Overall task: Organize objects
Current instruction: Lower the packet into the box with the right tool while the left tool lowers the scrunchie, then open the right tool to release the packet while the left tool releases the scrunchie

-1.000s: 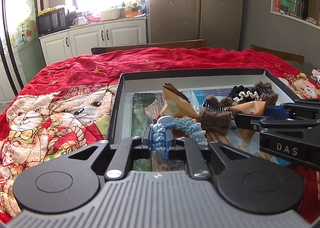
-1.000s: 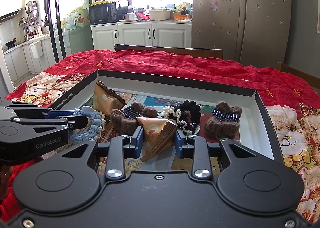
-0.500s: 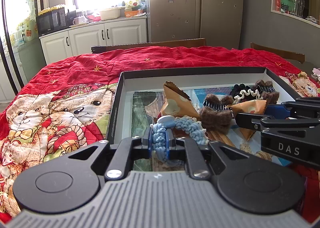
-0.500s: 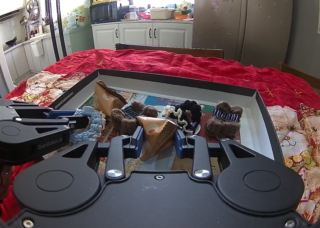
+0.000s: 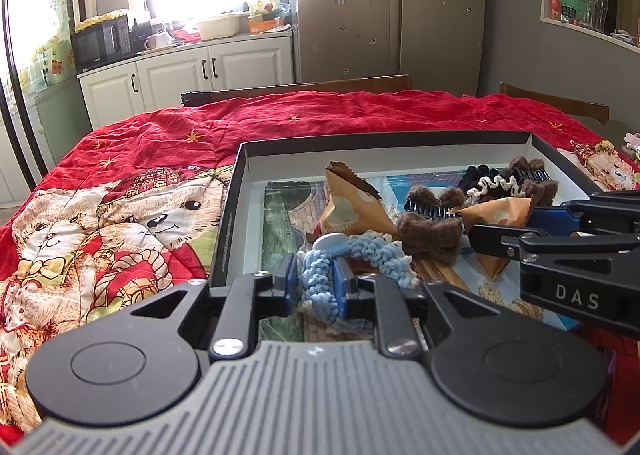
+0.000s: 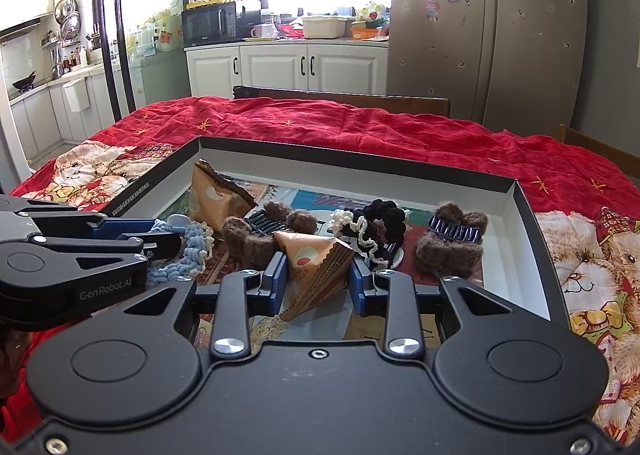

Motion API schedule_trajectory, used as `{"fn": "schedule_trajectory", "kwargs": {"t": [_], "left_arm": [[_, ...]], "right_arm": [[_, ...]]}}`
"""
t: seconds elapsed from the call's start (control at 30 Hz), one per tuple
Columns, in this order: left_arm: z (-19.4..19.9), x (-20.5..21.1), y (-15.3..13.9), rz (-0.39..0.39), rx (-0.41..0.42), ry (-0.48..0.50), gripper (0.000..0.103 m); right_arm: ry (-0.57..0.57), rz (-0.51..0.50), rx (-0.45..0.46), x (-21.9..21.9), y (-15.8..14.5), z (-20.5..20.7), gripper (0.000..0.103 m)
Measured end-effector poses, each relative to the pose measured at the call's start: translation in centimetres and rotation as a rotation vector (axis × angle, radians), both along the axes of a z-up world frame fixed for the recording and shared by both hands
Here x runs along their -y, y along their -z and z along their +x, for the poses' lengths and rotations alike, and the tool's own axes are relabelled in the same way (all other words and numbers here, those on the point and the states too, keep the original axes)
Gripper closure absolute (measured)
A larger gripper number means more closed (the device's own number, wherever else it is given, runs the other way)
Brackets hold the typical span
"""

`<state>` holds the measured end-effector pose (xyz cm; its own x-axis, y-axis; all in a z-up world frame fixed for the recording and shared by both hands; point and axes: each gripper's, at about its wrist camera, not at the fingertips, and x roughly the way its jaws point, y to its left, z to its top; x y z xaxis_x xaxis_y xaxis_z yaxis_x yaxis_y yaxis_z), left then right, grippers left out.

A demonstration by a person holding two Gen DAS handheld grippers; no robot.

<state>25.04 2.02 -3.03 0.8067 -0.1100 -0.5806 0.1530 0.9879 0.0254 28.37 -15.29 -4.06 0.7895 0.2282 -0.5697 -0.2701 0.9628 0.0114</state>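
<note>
Indoors, a red bear-print quilt (image 5: 132,191) covers the tabletop in a kitchen, bearing a shallow box (image 6: 360,169). Tilted down over it, the left claw (image 5: 316,283), jaws just opening, loosely straddles a blue scrunchie (image 5: 320,275); the right claw (image 6: 320,279) clamps a snack packet (image 6: 316,259).

Box (image 5: 240,191) floor — partly under clutter

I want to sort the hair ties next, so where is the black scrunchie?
Right wrist view: the black scrunchie lies in the box, right of centre, between two brown fuzzy clips.
</note>
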Motion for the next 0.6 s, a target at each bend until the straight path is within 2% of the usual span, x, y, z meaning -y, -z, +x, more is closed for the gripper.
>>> {"fn": "schedule_trajectory", "kwargs": {"t": [0.27,0.5,0.6], "left_arm": [[-0.06,0.08,-0.12,0.008,0.005,-0.002,0.061],[-0.22,0.22,-0.35,0.012,0.016,-0.005,0.051],[-0.31,0.26,-0.44,0.013,0.019,-0.004,0.05]], "right_arm": [[-0.009,-0.006,-0.004,-0.19,0.04,-0.06,0.071],[-0.013,-0.008,-0.006,-0.22,0.06,0.0,0.069],[-0.012,-0.008,-0.002,-0.16,-0.02,0.03,0.066]]}}
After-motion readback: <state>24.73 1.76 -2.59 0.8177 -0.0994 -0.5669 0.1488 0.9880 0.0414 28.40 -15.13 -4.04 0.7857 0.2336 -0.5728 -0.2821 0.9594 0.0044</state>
